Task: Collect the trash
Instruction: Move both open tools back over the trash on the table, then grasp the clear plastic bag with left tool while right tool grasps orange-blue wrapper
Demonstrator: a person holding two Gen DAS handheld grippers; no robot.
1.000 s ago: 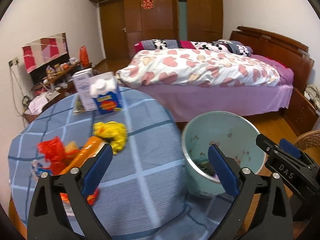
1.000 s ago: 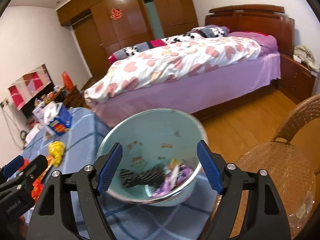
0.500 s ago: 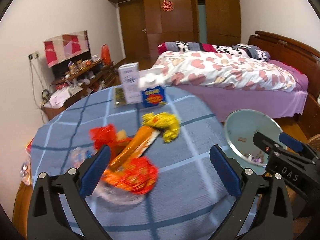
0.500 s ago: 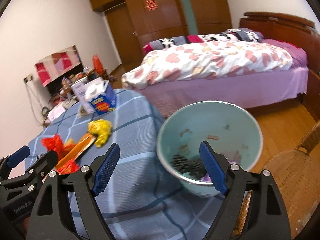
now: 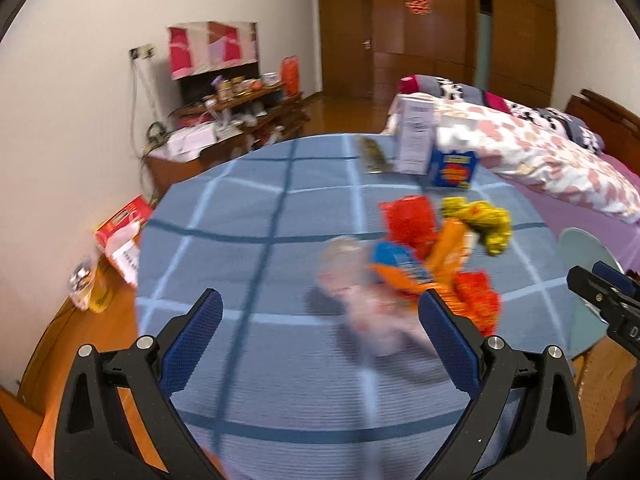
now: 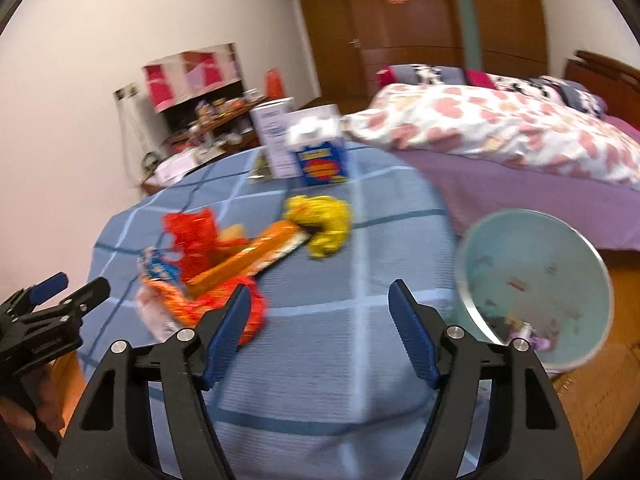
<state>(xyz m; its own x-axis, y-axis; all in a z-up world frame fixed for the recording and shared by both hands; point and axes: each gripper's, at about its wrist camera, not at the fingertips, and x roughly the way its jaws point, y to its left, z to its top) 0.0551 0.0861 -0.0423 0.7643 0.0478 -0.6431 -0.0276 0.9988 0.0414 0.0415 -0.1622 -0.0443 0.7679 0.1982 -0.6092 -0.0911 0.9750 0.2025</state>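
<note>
Blue checked cloth covers the round table (image 5: 256,216) under both of my grippers, and the trash sits on it in a loose heap. My left gripper (image 5: 320,330) hangs over the near part of the cloth with its blue-padded fingers (image 5: 192,336) spread wide and nothing between the pads; a blurred clear plastic wrapper (image 5: 352,300) lies on the cloth just beyond them. My right gripper (image 6: 320,330) is also over the table, its fingers (image 6: 226,332) closing at this moment, with only bare cloth in the gap between them.

Next to the clear wrapper is the rest of the pile: a crumpled red foil wrapper (image 6: 192,232), a long orange snack packet (image 6: 244,258), an orange-and-blue crisp bag (image 6: 160,276) and another red-orange bag (image 5: 476,300) that lies just past my left gripper's right finger. A crumpled yellow wrapper (image 6: 324,220) rests at the far end of the orange packet, touching it.

Farther back on the table stand a white carton (image 6: 276,140) and a blue-and-yellow box with a white top (image 6: 320,156), side by side. Beside the table, on the right, is the pale turquoise round bin (image 6: 536,284), with some scraps in its bottom. Behind it is a bed with a heart-patterned quilt (image 6: 500,128).
</note>
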